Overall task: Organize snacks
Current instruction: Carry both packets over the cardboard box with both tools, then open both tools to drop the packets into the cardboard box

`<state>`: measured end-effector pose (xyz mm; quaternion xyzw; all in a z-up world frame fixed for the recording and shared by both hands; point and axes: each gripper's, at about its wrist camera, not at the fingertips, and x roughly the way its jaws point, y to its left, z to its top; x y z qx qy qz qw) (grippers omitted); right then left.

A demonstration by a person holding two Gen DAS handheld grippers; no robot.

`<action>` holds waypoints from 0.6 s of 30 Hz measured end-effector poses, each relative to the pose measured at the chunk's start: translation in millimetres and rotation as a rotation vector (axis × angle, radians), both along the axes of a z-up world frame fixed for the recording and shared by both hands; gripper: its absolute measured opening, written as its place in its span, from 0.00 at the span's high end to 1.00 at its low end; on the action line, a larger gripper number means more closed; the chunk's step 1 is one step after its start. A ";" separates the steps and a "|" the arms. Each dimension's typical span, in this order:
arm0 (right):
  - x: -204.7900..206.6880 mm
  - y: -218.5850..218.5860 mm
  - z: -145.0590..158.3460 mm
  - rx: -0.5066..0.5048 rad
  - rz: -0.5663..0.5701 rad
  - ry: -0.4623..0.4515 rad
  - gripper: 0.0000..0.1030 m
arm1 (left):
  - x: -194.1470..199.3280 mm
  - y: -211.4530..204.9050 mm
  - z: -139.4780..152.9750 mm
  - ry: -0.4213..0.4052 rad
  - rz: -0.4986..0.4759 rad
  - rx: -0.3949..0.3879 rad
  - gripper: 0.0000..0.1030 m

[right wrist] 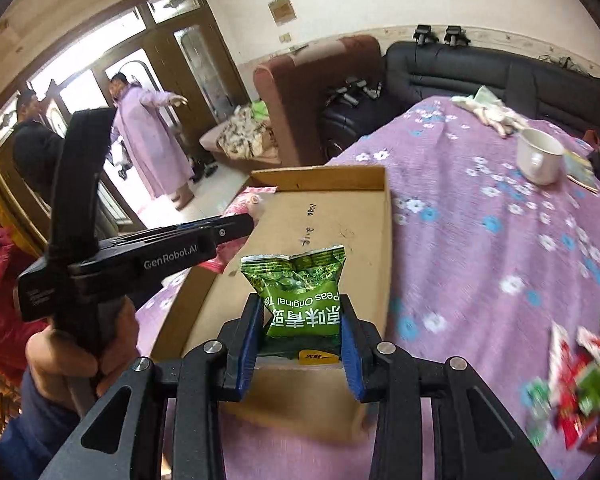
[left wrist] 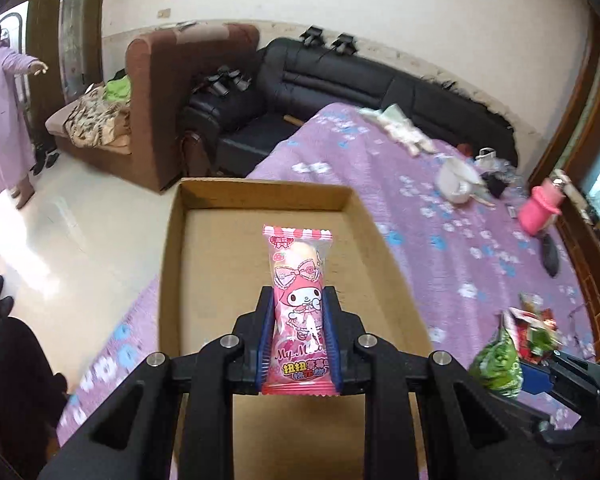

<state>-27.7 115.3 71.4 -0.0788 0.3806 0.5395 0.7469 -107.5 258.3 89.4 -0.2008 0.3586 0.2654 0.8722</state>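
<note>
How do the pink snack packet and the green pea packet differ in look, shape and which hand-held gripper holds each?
The pink snack packet is long and narrow with a cartoon figure; the green pea packet is squat and crumpled, its print upside down. The left hand-held gripper grips the pink one, the right hand-held gripper the green. Both hang over the cardboard box.

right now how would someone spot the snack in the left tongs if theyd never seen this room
Find the purple flowered cloth and the open cardboard box lying on it. Over the box, the left tongs are shut on a tall pink packet. Its cartoon bunny with a pink bow sets it apart from the green pea packet in the right tongs.
</note>
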 end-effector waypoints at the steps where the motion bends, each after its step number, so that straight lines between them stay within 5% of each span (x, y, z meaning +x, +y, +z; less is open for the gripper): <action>1: 2.9 9.8 -4.1 -0.018 0.007 0.003 0.61 | 4.6 6.2 -3.1 0.020 0.003 0.004 0.78; 9: 33.3 65.2 -46.7 -0.147 -0.016 0.089 0.61 | 29.7 41.0 -43.0 0.137 0.012 -0.065 0.78; 18: 37.4 73.7 -51.0 -0.154 -0.032 0.109 0.60 | 27.7 43.0 -49.6 0.129 0.023 -0.084 0.76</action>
